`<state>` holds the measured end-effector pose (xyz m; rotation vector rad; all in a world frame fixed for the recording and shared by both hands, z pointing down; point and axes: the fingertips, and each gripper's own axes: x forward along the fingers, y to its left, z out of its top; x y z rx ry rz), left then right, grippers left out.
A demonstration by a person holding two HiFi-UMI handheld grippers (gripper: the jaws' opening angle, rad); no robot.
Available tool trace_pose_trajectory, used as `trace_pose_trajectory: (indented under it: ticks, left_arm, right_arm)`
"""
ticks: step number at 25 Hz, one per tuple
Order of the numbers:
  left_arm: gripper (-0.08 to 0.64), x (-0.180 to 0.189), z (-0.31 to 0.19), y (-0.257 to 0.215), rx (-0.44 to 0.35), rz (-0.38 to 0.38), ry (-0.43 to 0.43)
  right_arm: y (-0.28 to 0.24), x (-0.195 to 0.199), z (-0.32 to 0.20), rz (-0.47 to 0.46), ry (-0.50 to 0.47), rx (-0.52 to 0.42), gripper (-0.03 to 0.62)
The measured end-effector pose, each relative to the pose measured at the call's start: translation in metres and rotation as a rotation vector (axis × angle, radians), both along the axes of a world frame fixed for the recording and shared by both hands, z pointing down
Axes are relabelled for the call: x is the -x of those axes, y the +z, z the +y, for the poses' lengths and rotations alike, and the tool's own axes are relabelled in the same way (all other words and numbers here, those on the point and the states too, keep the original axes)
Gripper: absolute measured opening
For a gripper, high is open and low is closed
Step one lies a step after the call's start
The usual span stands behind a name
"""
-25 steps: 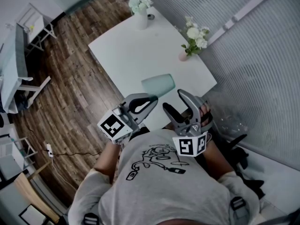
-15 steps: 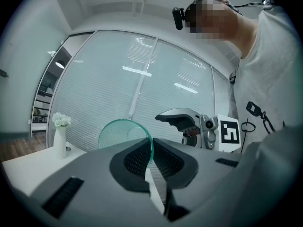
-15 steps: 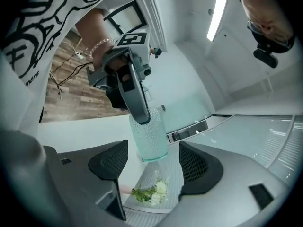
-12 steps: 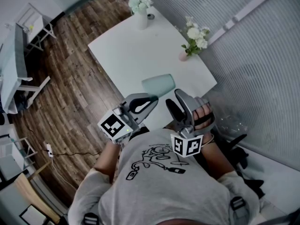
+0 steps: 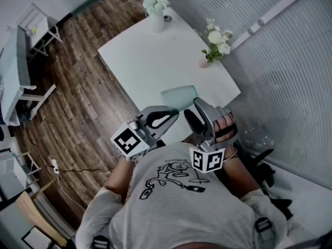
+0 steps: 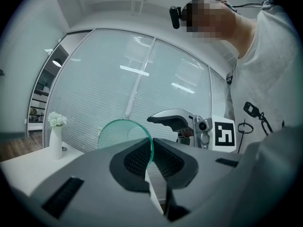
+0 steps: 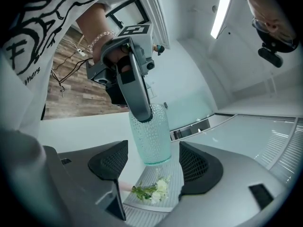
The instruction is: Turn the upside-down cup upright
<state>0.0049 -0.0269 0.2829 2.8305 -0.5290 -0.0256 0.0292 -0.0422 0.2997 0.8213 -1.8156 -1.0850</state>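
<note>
Left gripper [image 6: 151, 150] is pinching the rim wall of the dimpled green glass cup [image 6: 120, 134], jaws almost together, holding it sideways just above the white table's [image 5: 150, 61] near edge. Right gripper [image 7: 154, 167] has been rolling over and is now spreading its jaws wide on either side of the cup's base, touching nothing. I'd guess a second grip is coming to finish the turn. Farther across the table, a white vase [image 5: 156, 21] is standing.

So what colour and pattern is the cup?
Translucent pale green cup, covered in small raised dots; clearest in right gripper view.
</note>
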Motion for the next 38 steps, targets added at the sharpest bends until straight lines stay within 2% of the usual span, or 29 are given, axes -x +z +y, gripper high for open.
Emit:
trace_pose_trajectory:
  ticks: [14,24,32,38]
  left_arm:
    - [0.014,-0.014,0.017,-0.009,-0.014,0.003,0.052]
    - [0.015,-0.016,0.017,-0.01,-0.016,0.002,0.059]
    - [0.017,-0.016,0.014,-0.009,-0.034,-0.005,0.037]
    - [0.026,-0.015,0.007,-0.01,-0.057,-0.016,-0.009]
  right_arm:
    - [0.001,0.003,-0.008,0.015,0.0,-0.009,0.337]
    - [0.003,0.003,-0.012,0.028,0.001,-0.008,0.337]
    - [0.005,0.002,-0.015,0.012,0.001,0.0,0.336]
    - [0.004,0.001,-0.021,-0.042,0.019,0.019,0.336]
